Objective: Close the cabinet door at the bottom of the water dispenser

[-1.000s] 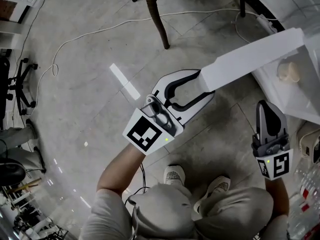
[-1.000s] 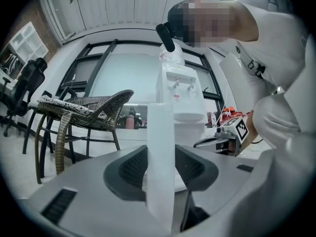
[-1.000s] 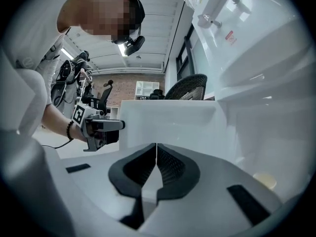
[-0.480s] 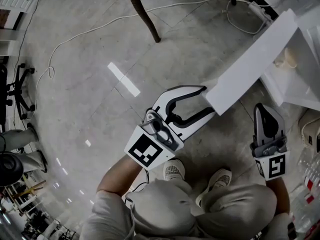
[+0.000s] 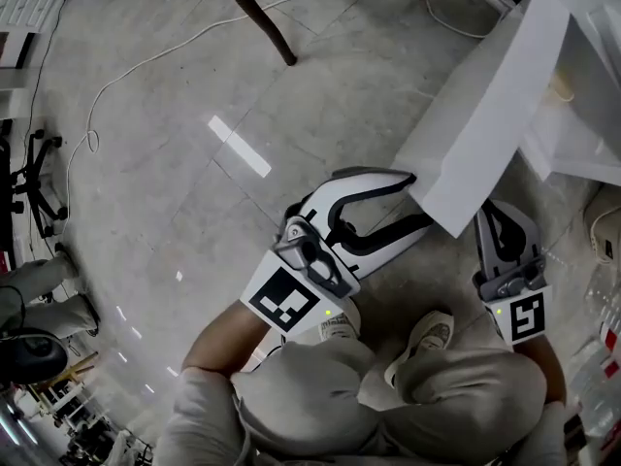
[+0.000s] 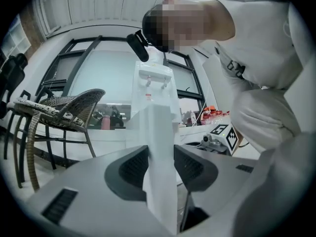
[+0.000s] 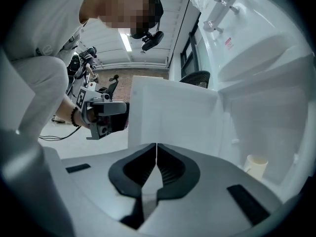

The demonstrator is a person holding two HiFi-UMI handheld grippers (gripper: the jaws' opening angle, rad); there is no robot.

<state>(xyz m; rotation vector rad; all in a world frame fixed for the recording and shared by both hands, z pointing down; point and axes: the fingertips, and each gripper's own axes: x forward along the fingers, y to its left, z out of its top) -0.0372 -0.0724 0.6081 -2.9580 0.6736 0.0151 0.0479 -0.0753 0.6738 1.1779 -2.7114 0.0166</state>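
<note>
White and flat, the panel-shaped cabinet door (image 5: 485, 115) stands swung out from the bottom of the tall white plastic water dispenser (image 7: 256, 58), its hinged side at the machine and its free edge pointing back toward the crouching person. The compartment (image 7: 269, 127) behind it lies open, with a small pale cup (image 7: 255, 165) standing inside near the front. The left gripper (image 5: 419, 197), white-bodied with black-lined jaws, has that free edge between its jaws: in the left gripper view the thick panel fills the gap, and the ribbed pads (image 6: 134, 168) sit against its two faces, pinching it. The right gripper (image 5: 499, 219) hangs just beside the door's lower corner, on the compartment side; its jaws are pressed together with only a hairline seam between them, and nothing is held there. Beyond the door, the left gripper view shows a woven grey wicker chair (image 6: 69, 110) on thin dark legs before a large window. From the head view, a thin white cable (image 5: 146, 66) snakes over the grey tiled floor (image 5: 146, 212), and the person's pale shoes (image 5: 432, 333) show beneath bent knees.
</note>
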